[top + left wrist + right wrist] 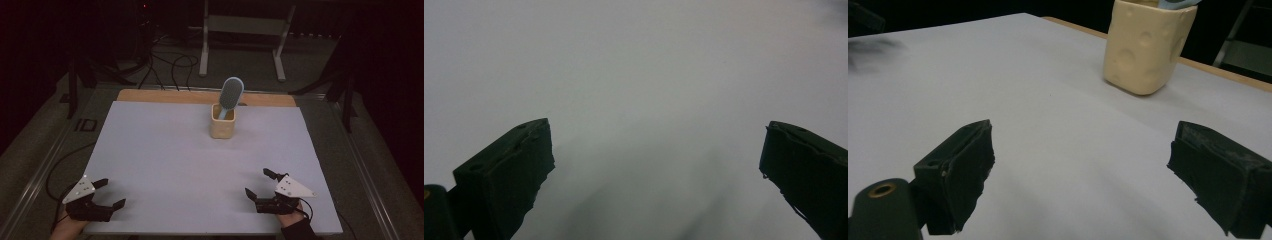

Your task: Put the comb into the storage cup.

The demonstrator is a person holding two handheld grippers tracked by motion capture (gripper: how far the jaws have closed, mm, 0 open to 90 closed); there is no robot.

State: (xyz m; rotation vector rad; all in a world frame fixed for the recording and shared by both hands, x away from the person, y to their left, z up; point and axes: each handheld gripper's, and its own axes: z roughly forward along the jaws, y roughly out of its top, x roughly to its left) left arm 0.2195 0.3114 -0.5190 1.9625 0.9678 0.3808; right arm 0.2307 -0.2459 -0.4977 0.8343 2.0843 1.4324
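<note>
I hold the left hand-held gripper (111, 193) released, jaws wide apart, low over the near left corner of the counter (165, 165). The right hand-held gripper (259, 183) is likewise released at the near right. The blue brush (230, 95) stands tilted in the cream holder (223, 121), well apart from both, near the counter's far edge.

blue hairbrush (231, 93) upright, head up, in cream holder (222, 126), table's far centre.
</note>
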